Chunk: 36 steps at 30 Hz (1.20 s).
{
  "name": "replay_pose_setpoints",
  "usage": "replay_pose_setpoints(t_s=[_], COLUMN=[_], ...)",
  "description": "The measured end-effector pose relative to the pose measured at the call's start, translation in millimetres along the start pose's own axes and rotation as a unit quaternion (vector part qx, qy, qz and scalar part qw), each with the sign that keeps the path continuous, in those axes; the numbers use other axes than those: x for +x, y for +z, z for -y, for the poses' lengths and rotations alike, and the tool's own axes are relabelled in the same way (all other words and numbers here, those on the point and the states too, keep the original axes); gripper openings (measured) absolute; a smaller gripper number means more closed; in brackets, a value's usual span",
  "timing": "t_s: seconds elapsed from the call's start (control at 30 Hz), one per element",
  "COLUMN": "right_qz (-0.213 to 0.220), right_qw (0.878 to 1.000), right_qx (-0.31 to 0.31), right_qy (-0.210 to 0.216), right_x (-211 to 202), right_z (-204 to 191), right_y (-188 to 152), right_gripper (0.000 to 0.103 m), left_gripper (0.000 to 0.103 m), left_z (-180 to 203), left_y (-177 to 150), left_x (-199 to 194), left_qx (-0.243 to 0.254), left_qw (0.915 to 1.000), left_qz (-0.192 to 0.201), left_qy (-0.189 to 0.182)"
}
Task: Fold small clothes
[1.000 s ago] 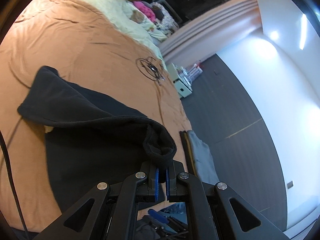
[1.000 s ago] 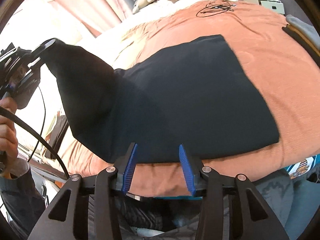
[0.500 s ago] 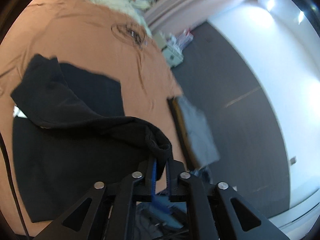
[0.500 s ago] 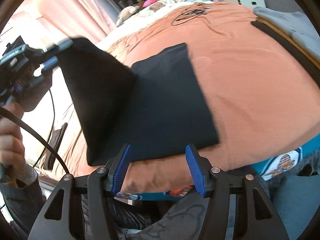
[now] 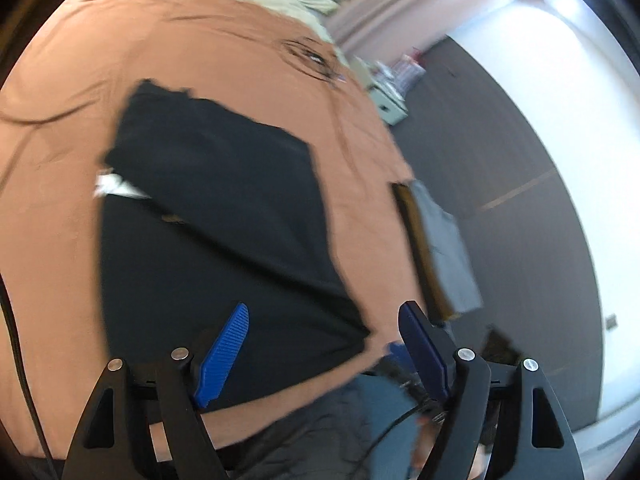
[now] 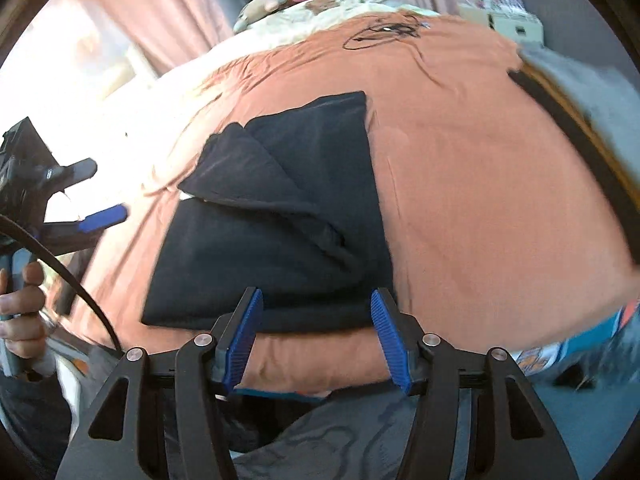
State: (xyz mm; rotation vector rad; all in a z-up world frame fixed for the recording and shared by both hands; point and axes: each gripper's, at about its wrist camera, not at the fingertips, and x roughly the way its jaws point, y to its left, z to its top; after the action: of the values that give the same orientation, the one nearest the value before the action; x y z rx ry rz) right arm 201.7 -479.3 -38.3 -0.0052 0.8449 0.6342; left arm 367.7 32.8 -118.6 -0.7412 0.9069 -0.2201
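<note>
- Right gripper (image 6: 316,334): jaws apart, nothing between the pads, hovering at the near edge of the bed over the garment's near hem.
- Left gripper (image 5: 322,350): jaws opening, no cloth between them; pads clear of the fabric. In the right wrist view it sits off to the left (image 6: 94,192), held by a hand (image 6: 18,312).
- Black garment (image 6: 280,232): lies on the orange bedspread (image 6: 480,200), near the bed's front edge. One flap is laid diagonally over the lower layer, with a rumpled ridge along the fold line.
- Handling, my read: light, soft, limp knit; no stiffness, so it will sag and drag when lifted. Matte, so probably not slippery. Not fragile.
- Grip points: pinch corners or hem edges through both layers; the near-left corner (image 6: 150,318) and the far-right corner (image 6: 362,98) look cleanest.
- Further back: a looped black cable (image 6: 384,32) on the spread, well apart from the garment.
</note>
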Motion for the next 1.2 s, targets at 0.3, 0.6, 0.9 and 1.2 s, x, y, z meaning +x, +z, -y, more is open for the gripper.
replay_pose_setpoints(t_s=[0.3, 0.6, 0.9, 1.2], right_qz=[-0.053, -0.097, -0.114, -0.114], right_qw=[0.992, 0.981, 0.988, 0.989], right_qx=[-0.107, -0.159, -0.1, -0.093], right_qy=[-0.032, -0.046, -0.028, -0.03], right_x=[37, 83, 77, 74], right_z=[-24, -42, -14, -13], right_y=[40, 58, 53, 47], right_gripper=[0.054, 0.02, 0.01, 0.01], left_gripper=[0.076, 0.055, 0.054, 0.017], left_z=[-78, -115, -103, -112], left_y=[-32, -68, -73, -73], left_x=[-14, -7, 10, 9], left_qx=[-0.059, -0.088, -0.07, -0.081], left_qw=[0.9954, 0.9913, 0.9923, 0.9903], left_qz=[0.004, -0.037, -0.049, -0.041], left_qy=[0.075, 0.091, 0.09, 0.105])
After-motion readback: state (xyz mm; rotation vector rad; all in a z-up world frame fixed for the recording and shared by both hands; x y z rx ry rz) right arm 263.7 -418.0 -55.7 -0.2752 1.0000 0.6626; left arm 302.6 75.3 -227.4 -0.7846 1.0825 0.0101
